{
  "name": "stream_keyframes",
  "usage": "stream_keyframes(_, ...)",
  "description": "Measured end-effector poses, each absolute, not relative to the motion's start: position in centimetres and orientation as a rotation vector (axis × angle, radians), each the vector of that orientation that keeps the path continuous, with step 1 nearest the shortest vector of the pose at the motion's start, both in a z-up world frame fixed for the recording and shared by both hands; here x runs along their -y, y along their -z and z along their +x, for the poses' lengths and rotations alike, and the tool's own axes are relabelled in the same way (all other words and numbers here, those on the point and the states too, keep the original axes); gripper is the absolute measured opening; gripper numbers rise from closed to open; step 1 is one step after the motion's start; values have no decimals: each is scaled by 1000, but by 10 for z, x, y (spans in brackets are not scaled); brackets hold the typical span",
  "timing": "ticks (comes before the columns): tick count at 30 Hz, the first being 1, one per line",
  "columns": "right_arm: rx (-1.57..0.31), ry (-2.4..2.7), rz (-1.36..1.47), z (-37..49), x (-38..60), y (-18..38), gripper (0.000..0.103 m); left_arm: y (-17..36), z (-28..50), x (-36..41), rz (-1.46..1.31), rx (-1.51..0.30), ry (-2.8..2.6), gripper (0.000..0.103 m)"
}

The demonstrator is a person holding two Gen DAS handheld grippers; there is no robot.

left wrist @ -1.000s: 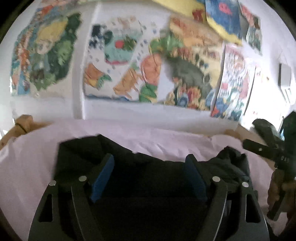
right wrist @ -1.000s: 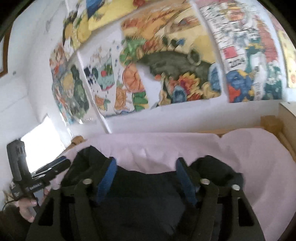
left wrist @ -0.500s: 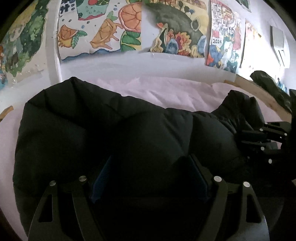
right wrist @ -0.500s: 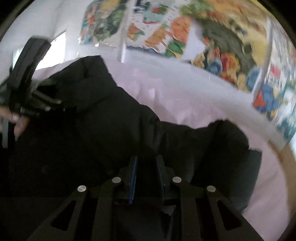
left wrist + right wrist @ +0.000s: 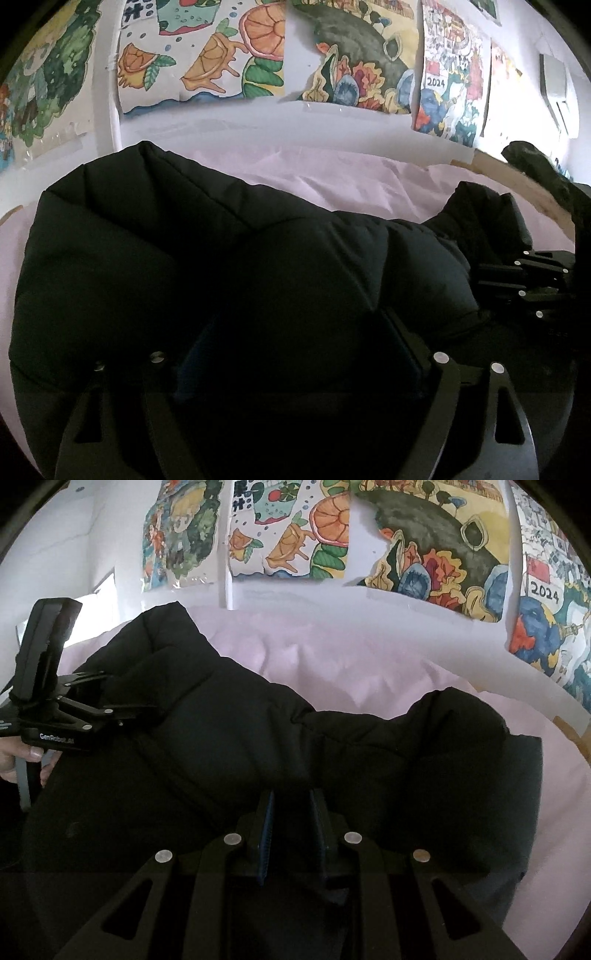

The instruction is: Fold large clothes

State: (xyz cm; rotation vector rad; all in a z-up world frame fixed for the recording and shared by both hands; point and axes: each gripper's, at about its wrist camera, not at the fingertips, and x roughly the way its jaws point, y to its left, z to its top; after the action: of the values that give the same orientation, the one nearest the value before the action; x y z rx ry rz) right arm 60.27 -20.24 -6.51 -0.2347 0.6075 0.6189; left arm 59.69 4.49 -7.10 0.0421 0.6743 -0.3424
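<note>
A black puffer jacket [image 5: 229, 266] lies in a bulky heap on a bed covered with a pale pink sheet [image 5: 332, 177], and everything else sits relative to that jacket. In the left wrist view the left gripper [image 5: 299, 354] is pressed into the near edge of the jacket with its fingers [image 5: 402, 347] spread wide; padded fabric bulges between them, and they are not clamped on it. Off the jacket's right end in the same view, the right gripper [image 5: 517, 280] reaches in sideways against the fabric. In the right wrist view the right gripper [image 5: 291, 830] has its blue-padded fingers [image 5: 266, 834] drawn close together, pinching a fold of the jacket [image 5: 332, 760] at its near edge. At the jacket's left side in that view, the left gripper [image 5: 92, 716] lies against the quilted fabric, held by the person's left hand [image 5: 22, 757], of which only some fingers and a nail show. Beyond the jacket the pink sheet [image 5: 351, 657] runs back to a white wall [image 5: 258, 122], which carries a row of colourful paintings [image 5: 229, 55] of orange slices, leaves and flowers, one marked 2024. A wooden bed edge [image 5: 517, 181] shows past the jacket's right end, with a dark garment [image 5: 535, 162] draped over it.
</note>
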Motion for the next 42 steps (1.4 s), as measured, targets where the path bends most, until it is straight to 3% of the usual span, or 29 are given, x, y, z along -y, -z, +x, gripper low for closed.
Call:
stream_keyframes(3, -617, -609, -238, 591, 208, 57, 29, 69, 589, -49, 15, -673, 360, 88)
stream_keyframes(5, -618, -595, -251, 579, 209, 55, 49, 66, 584, -50, 10, -692, 359, 89)
stream_keyframes(8, -618, -544, -268, 564, 207, 51, 69, 59, 578, -48, 24, -734, 329, 90)
stream_keyframes(9, -626, -514, -265, 559, 208, 49, 71, 56, 575, -47, 30, -748, 313, 90)
stream_keyframes(19, -683, -396, -191, 492, 230, 20, 79, 33, 500, -55, 84, -819, 234, 90)
stream_keyframes(23, -694, -366, -124, 441, 232, -9, 90, 1, 449, -57, 56, -845, 223, 91)
stream_keyframes(25, -732, -355, -57, 409, 232, -27, 95, -17, 418, -53, 58, -857, 216, 100)
stream_keyframes(27, -780, -353, -4, 381, 230, -43, 103, -34, 387, -46, 64, -870, 225, 101)
stream_keyframes(34, -789, -376, -129, 276, 213, -74, 103, -77, 276, -30, 161, -882, 273, 101)
stream_keyframes(42, -633, -379, -337, 164, 200, -48, 103, -73, 186, -27, 153, -839, 355, 101)
